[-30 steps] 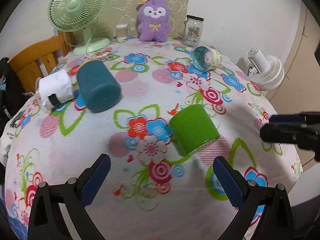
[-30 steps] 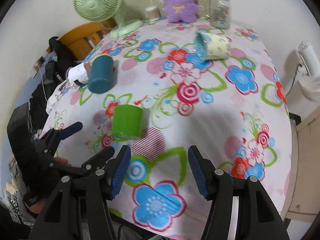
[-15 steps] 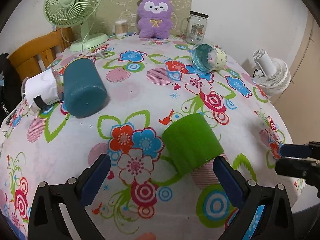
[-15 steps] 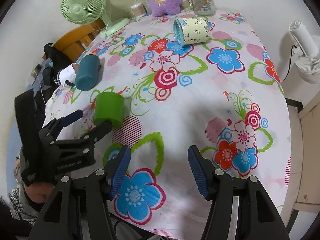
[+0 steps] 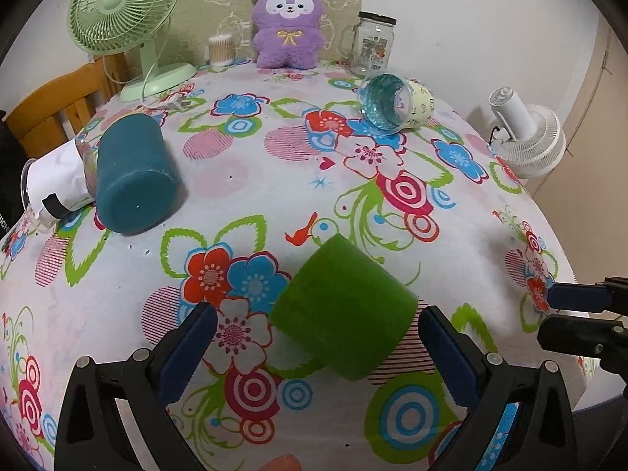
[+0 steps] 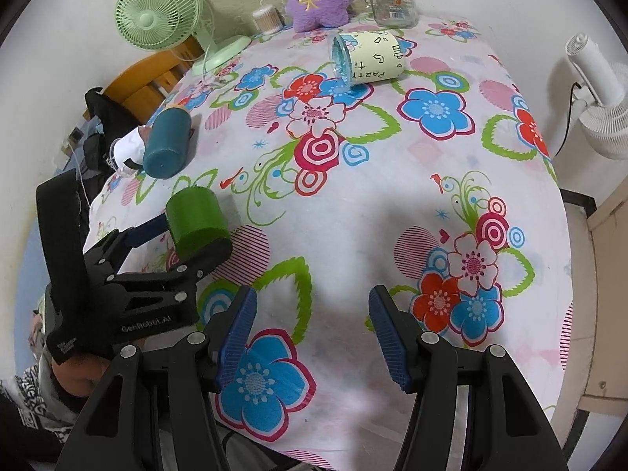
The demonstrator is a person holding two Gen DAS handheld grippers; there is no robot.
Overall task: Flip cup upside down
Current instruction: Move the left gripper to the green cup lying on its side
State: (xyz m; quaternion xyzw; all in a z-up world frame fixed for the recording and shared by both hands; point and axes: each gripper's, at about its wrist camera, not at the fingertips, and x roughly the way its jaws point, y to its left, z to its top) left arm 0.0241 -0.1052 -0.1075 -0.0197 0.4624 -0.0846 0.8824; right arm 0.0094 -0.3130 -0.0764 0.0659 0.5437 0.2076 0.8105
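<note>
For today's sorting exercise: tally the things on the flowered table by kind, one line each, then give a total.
Cups lying on their sides: 4 (green cup, teal cup, yellow cup, paper-wrapped clear cup)
Desk fan: 1
Plush toy: 1
Glass jar: 1
Cotton-swab tub: 1
Total: 8

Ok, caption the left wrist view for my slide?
Open left hand-held gripper straddling the green cup lying sideways on the floral tablecloth.

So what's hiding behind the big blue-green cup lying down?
Behind the teal cup lies a clear plastic cup on its side, with white paper and something black in it. The teal cup covers its far end, so the rest cannot be seen.
</note>
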